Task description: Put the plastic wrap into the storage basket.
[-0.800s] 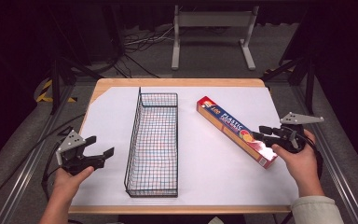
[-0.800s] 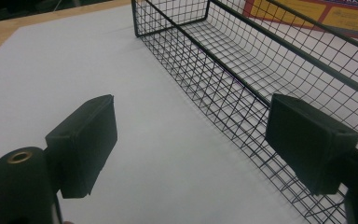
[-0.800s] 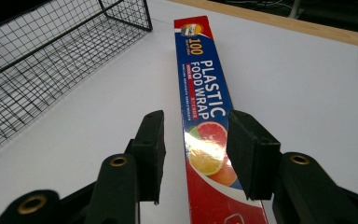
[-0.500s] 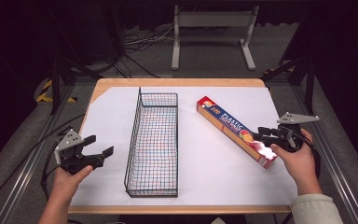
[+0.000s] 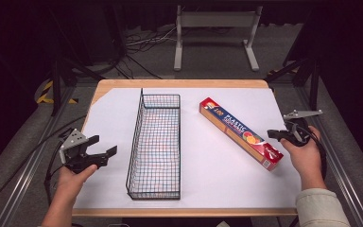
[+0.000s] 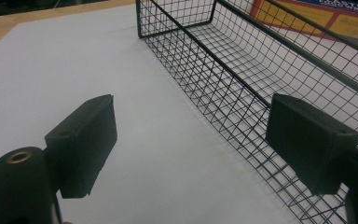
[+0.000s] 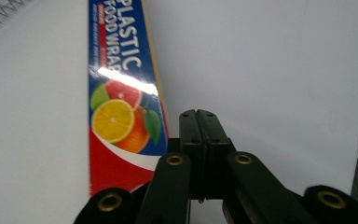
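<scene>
A long plastic food wrap box (image 5: pixel 238 132) lies slantwise on the white sheet, right of a black wire basket (image 5: pixel 137 142). My right gripper (image 5: pixel 272 135) is shut with nothing between its jaws and hovers just right of the box's near end. In the right gripper view the closed jaws (image 7: pixel 199 116) point along the sheet, with the box (image 7: pixel 121 93) to their left. Left of the basket, my left gripper (image 5: pixel 105 144) is open and holds nothing. Its own view shows the spread jaws (image 6: pixel 191 135) facing the basket's wall (image 6: pixel 242 74), with the box (image 6: pixel 307 14) beyond.
The white sheet (image 5: pixel 217 175) covers most of the wooden table (image 5: pixel 179 83). The basket holds nothing. Dark floor, cables and a metal stand (image 5: pixel 215 21) lie beyond the far edge. Rails run along both sides of the table.
</scene>
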### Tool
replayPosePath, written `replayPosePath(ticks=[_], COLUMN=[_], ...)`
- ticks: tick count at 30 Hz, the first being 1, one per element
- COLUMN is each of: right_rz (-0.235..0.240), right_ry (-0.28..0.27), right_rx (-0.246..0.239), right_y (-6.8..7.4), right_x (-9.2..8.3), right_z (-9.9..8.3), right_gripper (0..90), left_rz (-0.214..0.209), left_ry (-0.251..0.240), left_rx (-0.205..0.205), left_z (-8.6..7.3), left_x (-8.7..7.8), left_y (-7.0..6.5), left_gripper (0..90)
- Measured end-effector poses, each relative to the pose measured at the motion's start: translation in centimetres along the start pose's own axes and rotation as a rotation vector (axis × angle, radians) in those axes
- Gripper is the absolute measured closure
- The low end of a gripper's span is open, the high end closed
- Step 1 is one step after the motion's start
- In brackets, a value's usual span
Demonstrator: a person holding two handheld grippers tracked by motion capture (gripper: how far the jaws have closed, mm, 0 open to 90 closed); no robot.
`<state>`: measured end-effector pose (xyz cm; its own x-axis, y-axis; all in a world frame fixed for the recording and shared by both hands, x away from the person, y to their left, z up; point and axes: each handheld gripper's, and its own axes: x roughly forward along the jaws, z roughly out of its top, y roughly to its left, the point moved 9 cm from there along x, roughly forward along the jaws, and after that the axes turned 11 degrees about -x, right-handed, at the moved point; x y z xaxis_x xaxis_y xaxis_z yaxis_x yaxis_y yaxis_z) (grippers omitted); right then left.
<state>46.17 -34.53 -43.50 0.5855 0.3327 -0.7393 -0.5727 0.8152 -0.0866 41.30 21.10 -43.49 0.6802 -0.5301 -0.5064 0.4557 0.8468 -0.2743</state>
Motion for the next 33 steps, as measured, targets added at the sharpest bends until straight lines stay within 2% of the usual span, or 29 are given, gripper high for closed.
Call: replayPosePath(ticks=[3,7,10,11,13,14,17,22,24,26,30,33], right_rz=[-0.024,-0.032,-0.019,-0.016,-0.007,0.007,0.035,0.070,0.061,0.071,0.101,0.128], right_ry=[0.050,0.097,0.143,0.191,0.195,0.208,0.231,0.232,0.238,0.240,0.244,0.241], right_rx=[0.011,0.022,0.049,0.057,0.060,0.078,0.076,0.081,0.071,0.075,0.077,0.064], right_y=[-0.6,-1.0,-1.0,-1.0,-0.9,-0.8,-0.6,0.0,0.2,0.4,1.3,2.7], right_x=[0.7,1.4,1.9,2.0,2.0,2.0,2.0,2.0,2.0,1.9,1.6,1.2], right_z=[-0.6,-1.4,-2.3,-3.1,-3.2,-3.5,-4.0,-4.0,-4.0,-4.1,-4.2,-4.3], right_gripper=[90.0,90.0,90.0,90.0,90.0,90.0,90.0,90.0,90.0,90.0,90.0,90.0], left_rz=[0.007,0.012,0.018,0.018,0.020,0.020,0.021,0.028,0.027,0.026,0.031,0.027], left_ry=[-0.002,0.001,0.007,0.008,0.011,0.012,0.016,0.022,0.018,0.020,0.023,0.016], left_rx=[0.003,0.001,0.002,0.002,0.002,0.002,-0.005,-0.001,-0.006,-0.010,-0.014,-0.018], left_z=[0.1,0.0,-0.1,-0.2,-0.2,-0.3,-0.4,-0.4,-0.4,-0.4,-0.5,-0.3], left_x=[0.1,0.2,0.3,0.3,0.3,0.4,0.4,0.4,0.4,0.4,0.4,0.4], left_y=[0.2,0.2,0.3,0.4,0.5,0.6,0.6,0.8,0.9,1.0,1.1,1.2], left_gripper=[16.5,16.2,16.0,15.9,15.9,15.9,15.7,15.6,15.6,15.6,15.6,15.6])
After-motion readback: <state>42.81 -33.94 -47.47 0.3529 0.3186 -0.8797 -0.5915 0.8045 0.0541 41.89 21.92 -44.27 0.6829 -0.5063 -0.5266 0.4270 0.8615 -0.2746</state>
